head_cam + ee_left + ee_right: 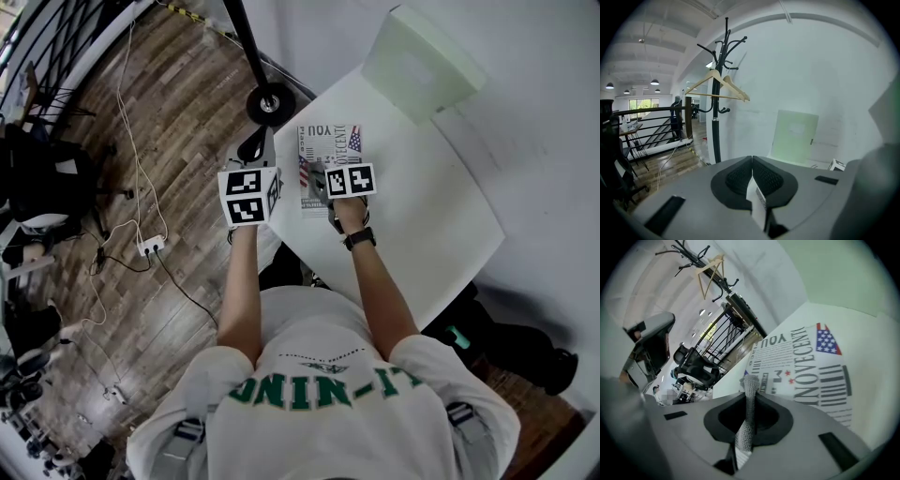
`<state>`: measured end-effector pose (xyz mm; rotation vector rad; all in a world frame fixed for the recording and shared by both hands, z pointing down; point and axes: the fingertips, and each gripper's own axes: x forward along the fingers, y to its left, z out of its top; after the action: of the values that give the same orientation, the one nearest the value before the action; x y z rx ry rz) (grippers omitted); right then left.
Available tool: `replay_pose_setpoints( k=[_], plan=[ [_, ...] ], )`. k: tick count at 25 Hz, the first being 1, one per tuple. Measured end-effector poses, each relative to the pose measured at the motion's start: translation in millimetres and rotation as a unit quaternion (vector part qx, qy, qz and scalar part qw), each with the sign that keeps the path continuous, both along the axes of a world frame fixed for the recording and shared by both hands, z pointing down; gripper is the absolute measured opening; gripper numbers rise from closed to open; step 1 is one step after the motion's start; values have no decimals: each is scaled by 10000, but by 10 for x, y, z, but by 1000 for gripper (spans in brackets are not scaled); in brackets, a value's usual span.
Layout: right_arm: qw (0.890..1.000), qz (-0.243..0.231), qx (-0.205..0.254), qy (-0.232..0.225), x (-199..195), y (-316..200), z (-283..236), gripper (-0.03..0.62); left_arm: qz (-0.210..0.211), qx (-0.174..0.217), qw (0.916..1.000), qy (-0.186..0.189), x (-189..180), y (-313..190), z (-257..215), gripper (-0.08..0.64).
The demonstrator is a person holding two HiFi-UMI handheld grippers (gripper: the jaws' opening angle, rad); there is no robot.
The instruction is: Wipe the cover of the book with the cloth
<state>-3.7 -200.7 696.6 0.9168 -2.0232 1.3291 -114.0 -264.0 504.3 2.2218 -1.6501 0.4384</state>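
Note:
A book [330, 141] with a white cover, black lettering and a small flag lies on the white table [422, 216] near its left edge. In the right gripper view the book [806, 366] spreads out just ahead of the jaws. My right gripper [319, 178] [751, 390] hovers at the book's near end, shut on a grey knitted cloth [749, 411]. The cloth's tip pokes out between the jaws towards the cover. My left gripper [263, 141] [752, 164] is held beyond the table's left edge, above the floor, shut and pointing at the wall.
A pale green board [422, 61] [793, 136] leans against the wall at the table's far end. A black coat stand [719, 93] with wooden hangers has its base [270, 103] just left of the table. A power strip [150, 246] and cables lie on the wood floor.

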Motion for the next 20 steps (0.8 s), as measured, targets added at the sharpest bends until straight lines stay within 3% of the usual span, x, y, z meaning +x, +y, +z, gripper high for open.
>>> replay_pose_setpoints(
  k=[10,16,20],
  plan=[
    [9920,1189,85,410,1311,-135,-44,35,203,9,9998,46,192,-2,-11,17],
    [9897,1393,20,333,1377,-128,-43,37,193,34,9998,53,179,6,-45,17],
    [9937,1103,72,178,1075,-119,-139,37,146,45,9999,39,137,25,-60,17]
  ],
)
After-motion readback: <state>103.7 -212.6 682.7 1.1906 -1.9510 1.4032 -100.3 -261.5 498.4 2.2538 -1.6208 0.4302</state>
